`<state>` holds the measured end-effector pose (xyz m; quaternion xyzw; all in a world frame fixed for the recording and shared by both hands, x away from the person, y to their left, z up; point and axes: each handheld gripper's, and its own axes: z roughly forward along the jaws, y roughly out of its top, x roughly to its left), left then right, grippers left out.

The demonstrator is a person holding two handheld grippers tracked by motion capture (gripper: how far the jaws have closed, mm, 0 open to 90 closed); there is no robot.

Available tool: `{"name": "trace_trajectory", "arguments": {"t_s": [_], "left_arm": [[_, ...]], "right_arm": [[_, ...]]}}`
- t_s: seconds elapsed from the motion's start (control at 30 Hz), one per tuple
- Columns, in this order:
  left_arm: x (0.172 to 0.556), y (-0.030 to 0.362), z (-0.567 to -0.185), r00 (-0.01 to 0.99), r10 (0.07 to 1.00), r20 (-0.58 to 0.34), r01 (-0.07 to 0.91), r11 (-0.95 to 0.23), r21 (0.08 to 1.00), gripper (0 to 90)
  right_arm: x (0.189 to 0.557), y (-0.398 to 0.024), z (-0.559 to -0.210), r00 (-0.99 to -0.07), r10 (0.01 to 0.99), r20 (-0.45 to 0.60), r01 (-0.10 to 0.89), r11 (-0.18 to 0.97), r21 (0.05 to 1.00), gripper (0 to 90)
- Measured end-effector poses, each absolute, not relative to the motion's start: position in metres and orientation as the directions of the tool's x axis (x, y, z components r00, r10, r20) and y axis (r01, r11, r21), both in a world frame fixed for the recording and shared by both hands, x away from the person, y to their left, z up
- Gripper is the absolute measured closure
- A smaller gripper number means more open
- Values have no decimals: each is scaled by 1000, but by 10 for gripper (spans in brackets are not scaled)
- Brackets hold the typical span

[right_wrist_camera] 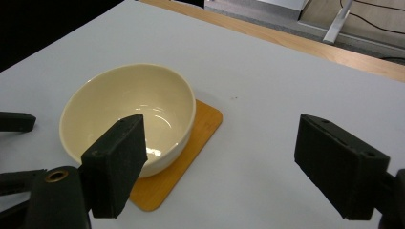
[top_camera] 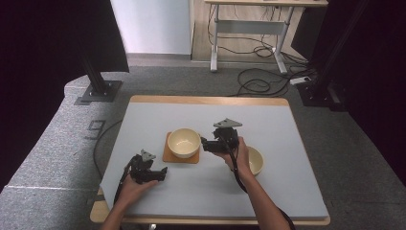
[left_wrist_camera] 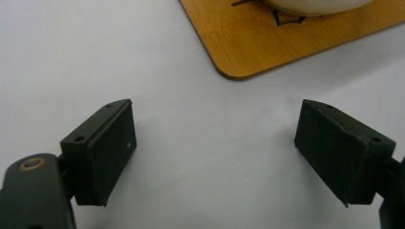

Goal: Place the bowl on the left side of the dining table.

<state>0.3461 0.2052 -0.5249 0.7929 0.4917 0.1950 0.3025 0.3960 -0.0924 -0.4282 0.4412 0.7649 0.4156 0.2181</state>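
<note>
Grey carpet and loose cables lay beyond the desk (top_camera: 287, 191), whose top was pale grey. Near its middle a cream bowl (top_camera: 184, 142) sat on a wooden coaster (top_camera: 167, 154). A second cream bowl (top_camera: 255, 160) stood to the right, partly behind the right hand (top_camera: 239, 155). Left tongs (left_wrist_camera: 215, 157) gaped wide and empty just short of the coaster's corner. Right tongs (right_wrist_camera: 219, 164) were spread wide, empty, beside the first bowl.

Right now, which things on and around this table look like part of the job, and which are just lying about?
Likely in the job:
bowl on the coaster
wooden coaster
second bowl
left gripper
right gripper

Just about:
floor cables
far desk
</note>
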Motion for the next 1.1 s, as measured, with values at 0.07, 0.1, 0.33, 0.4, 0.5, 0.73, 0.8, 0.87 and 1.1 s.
{"name": "trace_trajectory", "arguments": {"t_s": [0.07, 0.1, 0.33, 0.4, 0.5, 0.73, 0.8, 0.87, 1.1], "left_arm": [[346, 205, -525, 441, 898, 11, 662, -333, 671, 141], [346, 205, -525, 441, 898, 11, 662, -334, 671, 141], [346, 205, -525, 441, 897, 12, 662, -334, 671, 142], [346, 205, -525, 441, 898, 13, 661, -334, 672, 142], [346, 205, -525, 441, 897, 13, 661, -335, 671, 142], [346, 205, -525, 440, 898, 13, 661, -334, 672, 142], [346, 205, -525, 440, 898, 13, 661, -334, 672, 142], [346, 205, -525, 440, 898, 13, 661, -333, 673, 142], [346, 205, -525, 440, 898, 13, 661, -334, 672, 142]], "right_arm": [[393, -99, -428, -512, 858, 39, 492, 256, 832, 182], [391, -102, -427, -509, 860, 44, 492, 249, 834, 184], [373, -126, -423, -498, 865, 56, 471, 216, 855, 194], [369, -134, -422, -495, 867, 54, 466, 212, 859, 195], [363, -148, -422, -481, 875, 56, 463, 200, 863, 199], [348, -177, -430, -466, 883, 57, 454, 183, 872, 203], [344, -185, -433, -457, 887, 58, 452, 176, 874, 203], [340, -192, -435, -449, 891, 58, 455, 173, 874, 204], [329, -214, -438, -422, 905, 53, 458, 162, 874, 211]]}}
